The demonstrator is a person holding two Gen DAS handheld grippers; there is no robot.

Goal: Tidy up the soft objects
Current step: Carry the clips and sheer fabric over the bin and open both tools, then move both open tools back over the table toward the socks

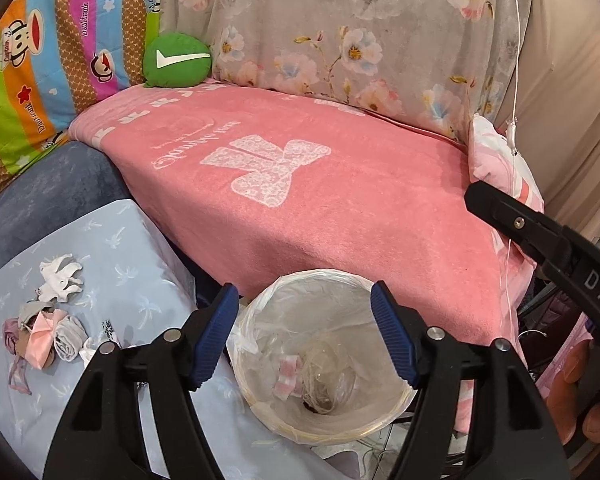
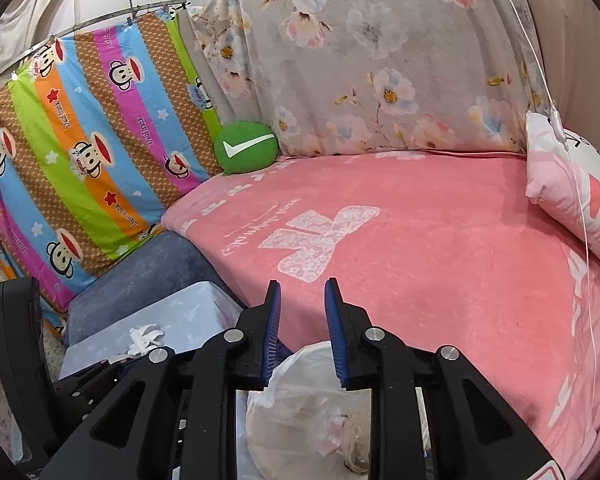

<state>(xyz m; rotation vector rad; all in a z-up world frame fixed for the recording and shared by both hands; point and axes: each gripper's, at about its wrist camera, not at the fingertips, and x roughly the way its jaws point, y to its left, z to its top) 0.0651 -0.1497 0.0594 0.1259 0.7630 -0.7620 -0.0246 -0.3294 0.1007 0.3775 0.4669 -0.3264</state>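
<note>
Pink blanket (image 1: 340, 208) lies beyond both empty, parted hand-held grippers.

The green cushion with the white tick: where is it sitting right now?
The green cushion sits at the far left corner of the pink blanket, wedged between the striped monkey-print cloth and the grey floral cloth; both wrist views show it.
</note>
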